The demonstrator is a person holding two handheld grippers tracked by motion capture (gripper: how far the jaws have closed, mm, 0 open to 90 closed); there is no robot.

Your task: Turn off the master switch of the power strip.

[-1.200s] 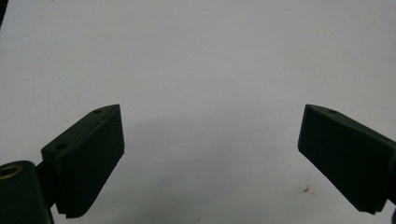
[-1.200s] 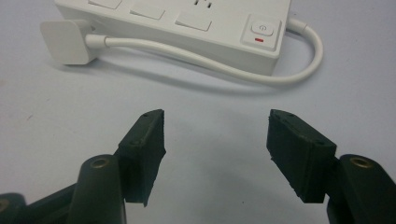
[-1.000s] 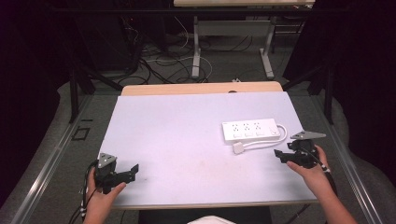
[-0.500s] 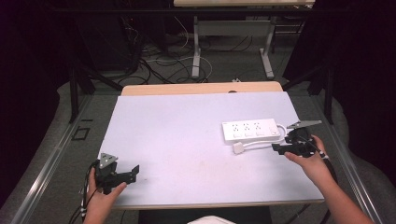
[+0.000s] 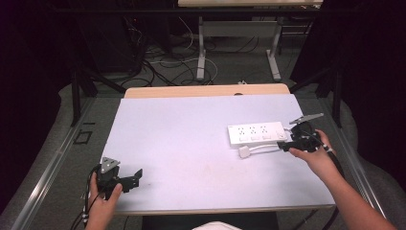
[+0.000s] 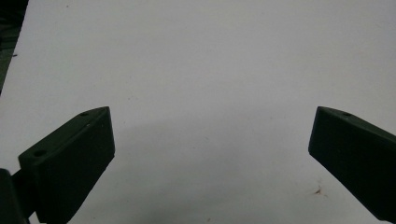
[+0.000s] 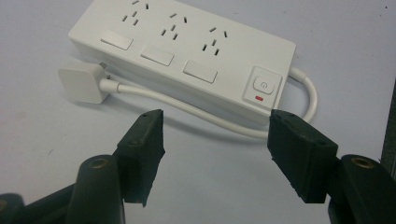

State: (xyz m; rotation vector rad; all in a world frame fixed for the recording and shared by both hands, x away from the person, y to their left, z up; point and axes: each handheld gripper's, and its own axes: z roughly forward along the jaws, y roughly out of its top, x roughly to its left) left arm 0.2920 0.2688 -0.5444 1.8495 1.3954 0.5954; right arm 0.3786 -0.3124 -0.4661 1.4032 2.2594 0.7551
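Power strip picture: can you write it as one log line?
right gripper: open, near power strip, not touching | cable: ahead of jaws | left gripper: open, idle

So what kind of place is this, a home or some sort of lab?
Most likely a lab or recording workspace: a bare white table holding just a power strip, loose cables on the floor behind it, and dark curtains around the sides.
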